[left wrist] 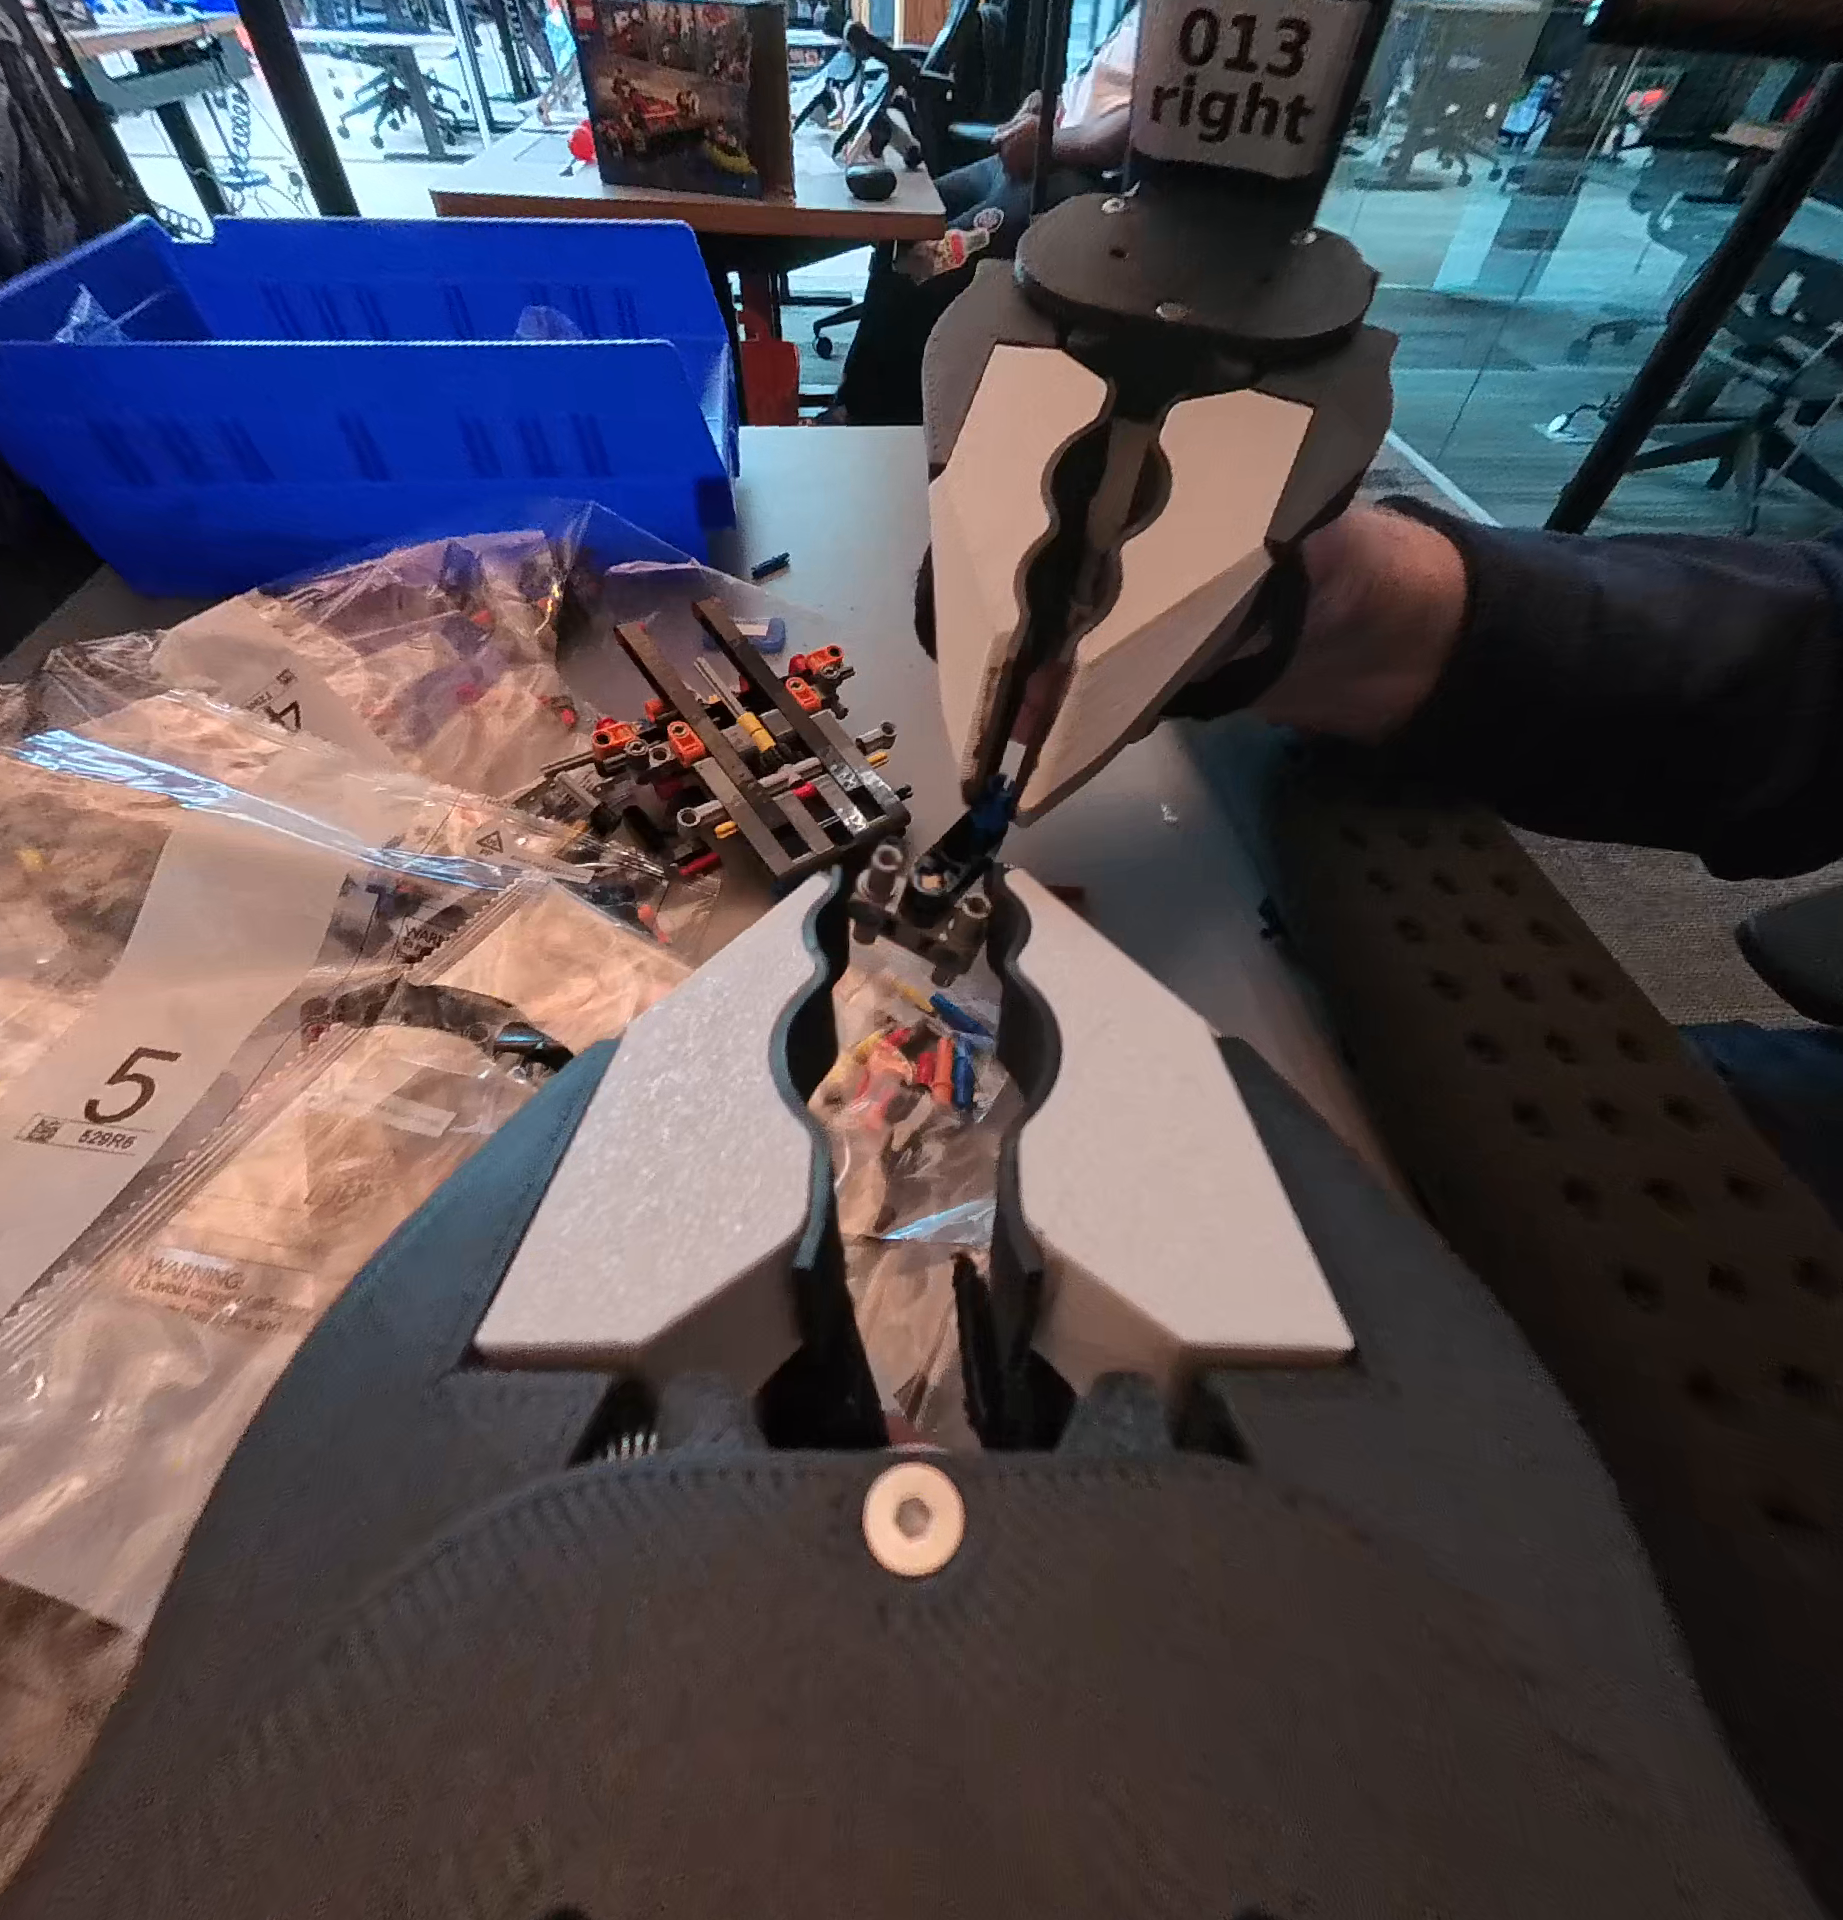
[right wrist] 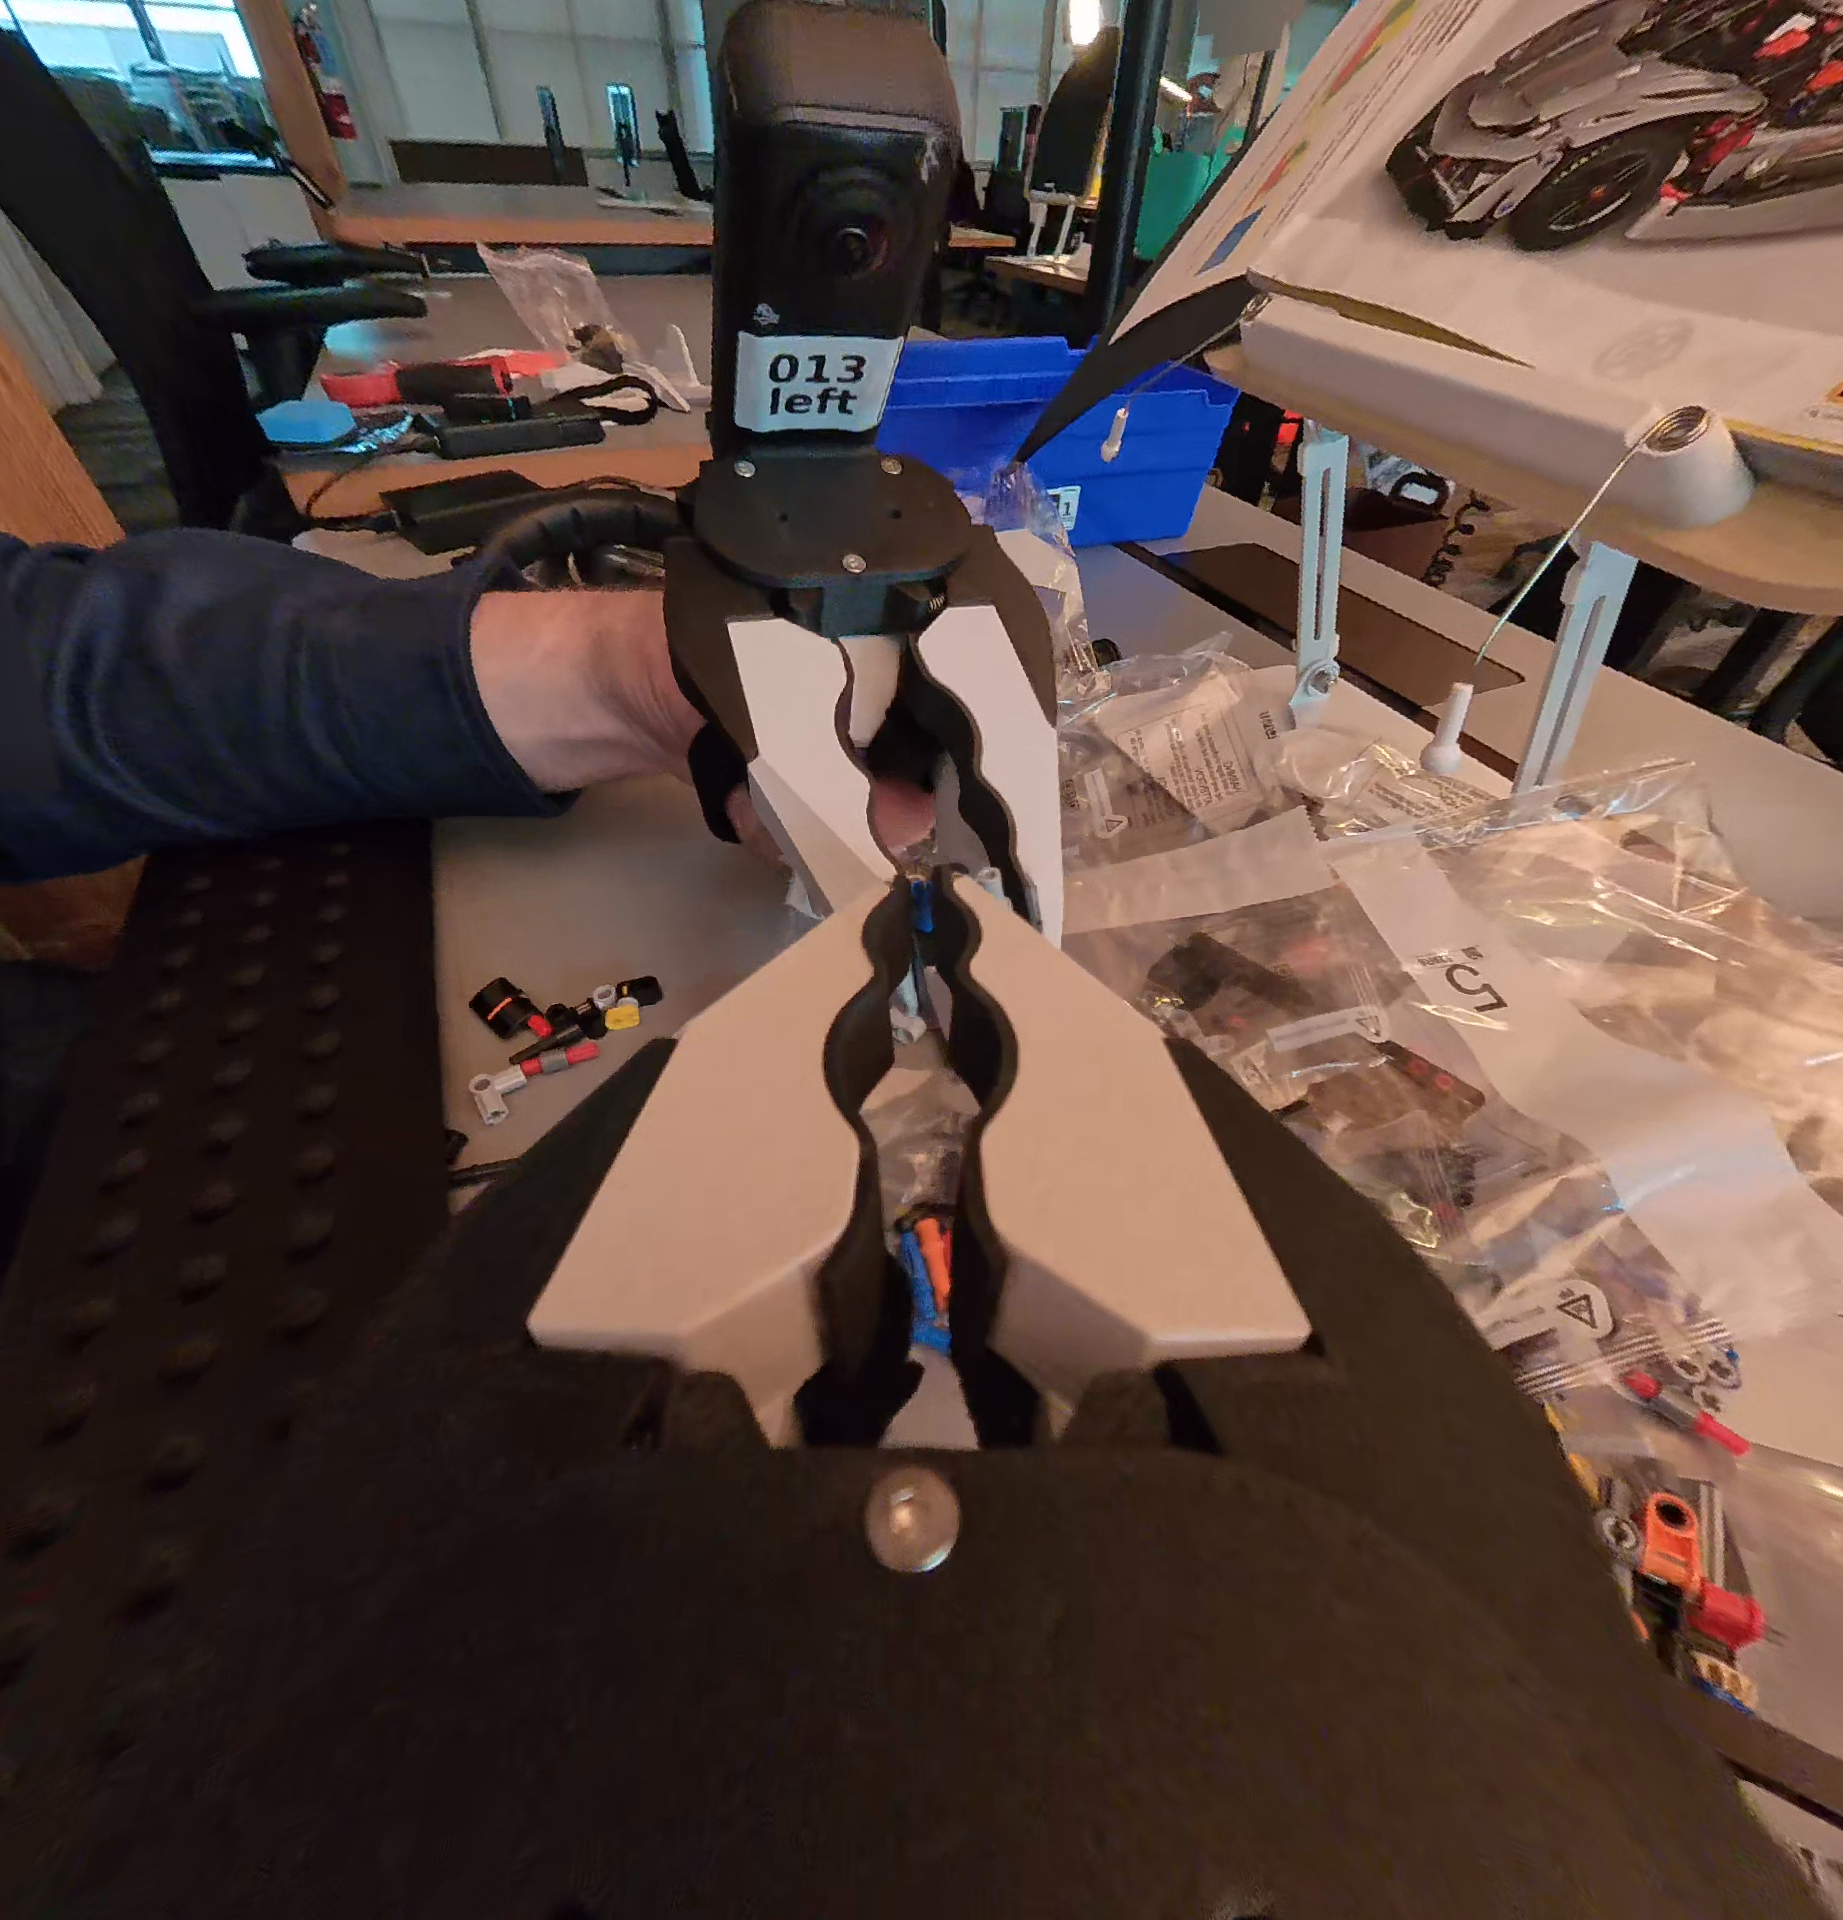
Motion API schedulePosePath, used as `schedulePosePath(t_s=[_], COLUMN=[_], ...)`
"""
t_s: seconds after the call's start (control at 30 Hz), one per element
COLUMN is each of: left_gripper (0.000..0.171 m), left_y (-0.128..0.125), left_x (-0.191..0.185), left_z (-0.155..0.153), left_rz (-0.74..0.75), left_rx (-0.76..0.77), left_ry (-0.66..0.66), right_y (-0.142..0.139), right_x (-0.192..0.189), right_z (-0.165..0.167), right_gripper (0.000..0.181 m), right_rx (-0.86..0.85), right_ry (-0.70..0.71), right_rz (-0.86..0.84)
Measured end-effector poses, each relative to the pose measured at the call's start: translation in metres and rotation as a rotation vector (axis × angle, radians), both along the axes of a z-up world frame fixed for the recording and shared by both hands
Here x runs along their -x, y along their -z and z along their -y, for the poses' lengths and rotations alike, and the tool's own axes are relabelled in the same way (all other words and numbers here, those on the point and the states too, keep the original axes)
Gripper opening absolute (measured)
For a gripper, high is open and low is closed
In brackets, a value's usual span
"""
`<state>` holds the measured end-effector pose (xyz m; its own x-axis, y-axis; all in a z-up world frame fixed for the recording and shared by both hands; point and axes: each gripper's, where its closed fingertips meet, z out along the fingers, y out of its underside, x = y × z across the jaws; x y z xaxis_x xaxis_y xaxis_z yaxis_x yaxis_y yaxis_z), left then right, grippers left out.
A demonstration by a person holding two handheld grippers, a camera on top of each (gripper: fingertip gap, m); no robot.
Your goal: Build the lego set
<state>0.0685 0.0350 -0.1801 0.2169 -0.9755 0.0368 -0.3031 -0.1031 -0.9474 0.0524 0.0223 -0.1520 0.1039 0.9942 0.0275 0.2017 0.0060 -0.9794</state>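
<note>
My left gripper (left wrist: 917, 883) has its jaws clamped on a small dark grey and black lego sub-assembly (left wrist: 922, 888), held up above the pale tabletop (left wrist: 844, 488). My right gripper (left wrist: 990, 800) comes in tip to tip from the far side, jaws pinched on a small blue lego pin (left wrist: 990, 810) that touches the sub-assembly's upper end. From the right wrist view the blue pin sits right at my right fingertips (right wrist: 896, 914), meeting the left gripper's tips.

Just behind the meeting point lies the larger black lego frame with orange and red connectors (left wrist: 751, 748), flat on the tabletop. Clear plastic bags of lego parts (left wrist: 273, 935) spread to the left, with a blue plastic bin (left wrist: 356, 416) behind them. Loose small lego pieces (right wrist: 553, 1023) lie near the tabletop's edge, and an open instruction booklet (right wrist: 1519, 229) rests on a stand.
</note>
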Motion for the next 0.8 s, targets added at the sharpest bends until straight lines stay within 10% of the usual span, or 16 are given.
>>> schedulePosePath(t_s=[0.8], left_gripper=[0.015], left_y=[0.009], left_x=[-0.003], left_z=[-0.002], left_rz=[-0.202], left_rx=[-0.124], left_ry=[-0.049], right_y=[0.001], right_x=[0.008], right_z=[0.002], right_gripper=[0.000], right_rx=[-0.209], right_ry=[0.085], right_rz=[0.104])
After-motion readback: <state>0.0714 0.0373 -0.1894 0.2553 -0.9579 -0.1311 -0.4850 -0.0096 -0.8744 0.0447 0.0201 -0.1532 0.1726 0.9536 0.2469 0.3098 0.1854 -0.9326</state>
